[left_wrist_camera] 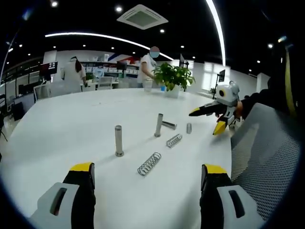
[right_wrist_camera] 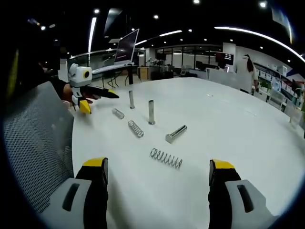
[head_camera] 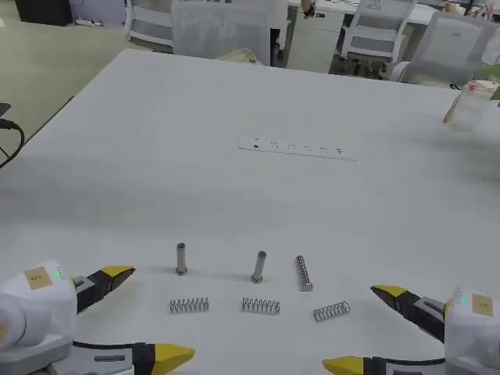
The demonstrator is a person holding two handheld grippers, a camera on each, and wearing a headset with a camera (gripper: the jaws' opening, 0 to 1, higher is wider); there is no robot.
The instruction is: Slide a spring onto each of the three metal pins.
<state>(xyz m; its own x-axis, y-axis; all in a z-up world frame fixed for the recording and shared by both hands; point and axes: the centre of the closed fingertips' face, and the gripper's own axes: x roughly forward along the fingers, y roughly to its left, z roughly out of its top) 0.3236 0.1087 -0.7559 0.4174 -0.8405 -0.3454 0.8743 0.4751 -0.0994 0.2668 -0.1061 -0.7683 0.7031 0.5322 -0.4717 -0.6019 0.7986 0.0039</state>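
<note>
Three metal pins sit on the white table: the left pin (head_camera: 181,259) and the middle pin (head_camera: 258,267) stand upright, and the right pin (head_camera: 303,274) lies on its side. In front of them lie three loose springs, a left one (head_camera: 189,305), a middle one (head_camera: 261,306) and a right one (head_camera: 331,311). My left gripper (head_camera: 144,316) is open at the bottom left, near the left spring (left_wrist_camera: 149,163). My right gripper (head_camera: 373,328) is open at the bottom right, close to the right spring (right_wrist_camera: 166,158) and the lying pin (right_wrist_camera: 176,134). Nothing is between either pair of jaws.
A white power strip (head_camera: 295,148) lies mid-table beyond the pins. A clear plastic cup (head_camera: 469,105) sits at the far right. Office chairs (head_camera: 219,27) line the table's far edge. A mesh chair back (left_wrist_camera: 267,152) is beside the near edge. A potted plant (left_wrist_camera: 172,78) stands far off.
</note>
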